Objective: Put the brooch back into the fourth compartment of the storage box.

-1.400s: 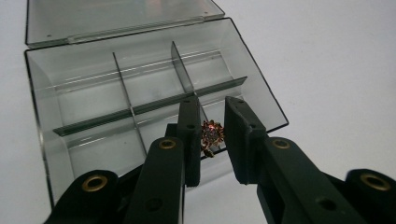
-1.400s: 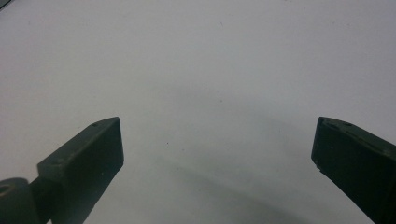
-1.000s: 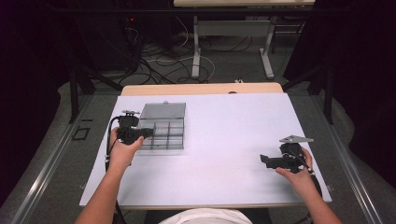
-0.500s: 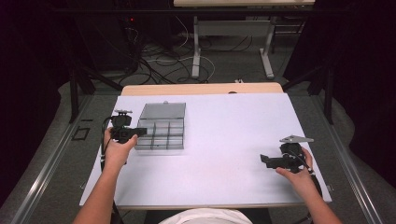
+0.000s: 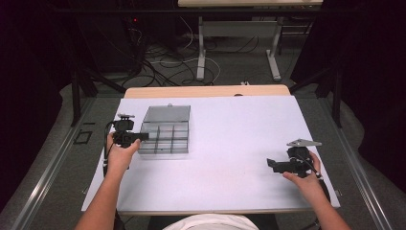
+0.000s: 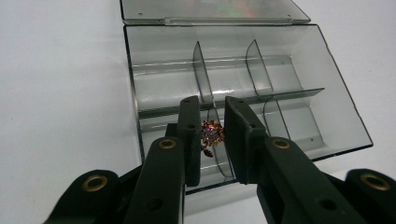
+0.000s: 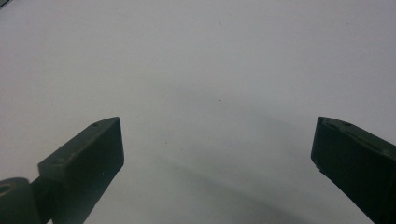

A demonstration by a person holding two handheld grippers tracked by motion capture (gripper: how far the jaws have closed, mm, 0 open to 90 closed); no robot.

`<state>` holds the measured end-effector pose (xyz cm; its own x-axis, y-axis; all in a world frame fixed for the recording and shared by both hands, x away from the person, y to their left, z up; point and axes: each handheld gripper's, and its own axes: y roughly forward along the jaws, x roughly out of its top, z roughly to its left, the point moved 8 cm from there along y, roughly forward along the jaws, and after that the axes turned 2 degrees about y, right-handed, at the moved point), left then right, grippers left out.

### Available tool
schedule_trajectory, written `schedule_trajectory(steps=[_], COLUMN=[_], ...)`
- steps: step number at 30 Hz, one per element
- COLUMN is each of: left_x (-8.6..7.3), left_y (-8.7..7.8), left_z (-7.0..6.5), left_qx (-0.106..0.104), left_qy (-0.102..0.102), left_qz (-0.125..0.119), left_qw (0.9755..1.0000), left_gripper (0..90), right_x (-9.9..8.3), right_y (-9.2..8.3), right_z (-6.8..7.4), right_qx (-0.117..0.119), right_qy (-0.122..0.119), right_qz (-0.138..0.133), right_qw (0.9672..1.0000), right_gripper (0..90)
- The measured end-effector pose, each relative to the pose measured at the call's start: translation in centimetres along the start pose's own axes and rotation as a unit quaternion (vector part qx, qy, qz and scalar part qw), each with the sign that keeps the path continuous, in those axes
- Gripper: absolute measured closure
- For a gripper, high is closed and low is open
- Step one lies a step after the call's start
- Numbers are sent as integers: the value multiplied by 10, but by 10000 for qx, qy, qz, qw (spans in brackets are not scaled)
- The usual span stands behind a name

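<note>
Jaws of the left gripper [image 6: 212, 135] are pinching a tiny sparkling trinket [image 6: 211, 134] — a glittery, multicoloured bit, perhaps a bead cluster or charm — which is sitting right between the two pads, near their tips. Just beyond and beneath those tips, the clear compartment box [image 6: 243, 88] is lying open on the white counter [image 6: 60, 93], its lid [image 6: 210, 10] folded flat at the far side and its thin dividers standing upright; the trinket is hanging over the near row of cells, close to a divider. In the high view the left gripper [image 5: 136, 137] is reaching in over the box's [image 5: 165, 139] near-left part.

Judging by its look, the trinket is very light, hard and a little slippery, with fine parts that could be bending under a hard squeeze — a gentle pinch across its widest part is suiting it best.

Over to the side, the right gripper [image 5: 274, 165] is resting on bare counter, jaws spread wide with nothing between them.
</note>
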<state>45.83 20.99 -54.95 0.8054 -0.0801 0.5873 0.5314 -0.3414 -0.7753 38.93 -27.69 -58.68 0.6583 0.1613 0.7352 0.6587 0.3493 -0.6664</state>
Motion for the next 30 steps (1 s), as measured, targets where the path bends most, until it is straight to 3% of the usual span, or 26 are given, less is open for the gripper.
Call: schedule_trajectory(steps=[13, 30], left_x=[-5, -10], left_y=[11, 24], left_z=[5, 10], left_qx=[88, 271], left_qy=[-47, 113], left_qz=[88, 246], left_qw=[9999, 9993], left_gripper=[770, 770], right_x=[0, 0], right_y=[0, 1], right_z=[1, 1], right_qx=[-9, 14], right_qy=[36, 8], right_qz=[4, -6], right_qw=[10000, 10000], right_gripper=[24, 25])
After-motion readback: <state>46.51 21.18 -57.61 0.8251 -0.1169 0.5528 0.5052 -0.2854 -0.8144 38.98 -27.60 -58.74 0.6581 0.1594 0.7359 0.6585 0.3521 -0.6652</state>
